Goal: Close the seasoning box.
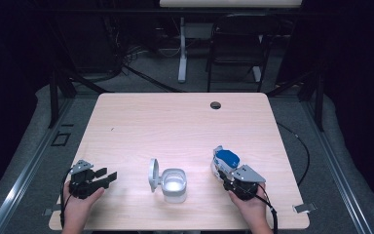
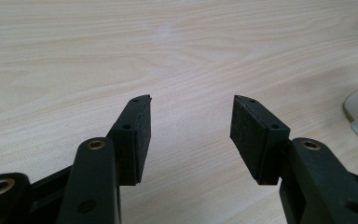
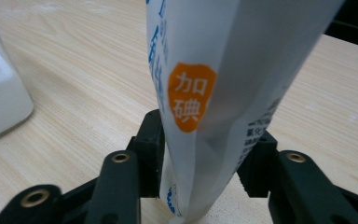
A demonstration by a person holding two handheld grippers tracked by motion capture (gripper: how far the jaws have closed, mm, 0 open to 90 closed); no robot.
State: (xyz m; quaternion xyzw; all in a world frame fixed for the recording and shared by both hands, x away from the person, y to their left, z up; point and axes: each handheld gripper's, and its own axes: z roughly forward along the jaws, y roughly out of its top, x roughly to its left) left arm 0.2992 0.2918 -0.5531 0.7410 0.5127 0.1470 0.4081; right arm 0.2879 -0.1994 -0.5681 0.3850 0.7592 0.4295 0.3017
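At the near right of the table (image 1: 185,117), the right gripper (image 1: 222,171) has a white and blue pouch (image 1: 225,160) standing between its jaws. In the right gripper view the pouch (image 3: 214,93) rises upright from between the two black pads, which lie against its lower sides without squashing it much. It looks like a light pinch, enough to keep the soft pouch from flopping over, though I cannot tell how firmly they bear on it. An orange label with printed characters faces the camera, and the pouch's top is out of view there.

At the near left, the left gripper (image 1: 108,176) rests low by the table edge with its jaws spread and nothing between them; the left gripper view shows bare wood in the gap between the pads. It seems parked there, free to steady something when needed.

Between the two hands, slightly farther in, sits a small white container (image 1: 174,185) with its hinged lid (image 1: 153,175) tipped up to the left. The mouth faces upward and stands open, probably so the pouch's contents can go in.

Farther off, the table is bare wood up to a small round hole (image 1: 215,105) near the far edge.
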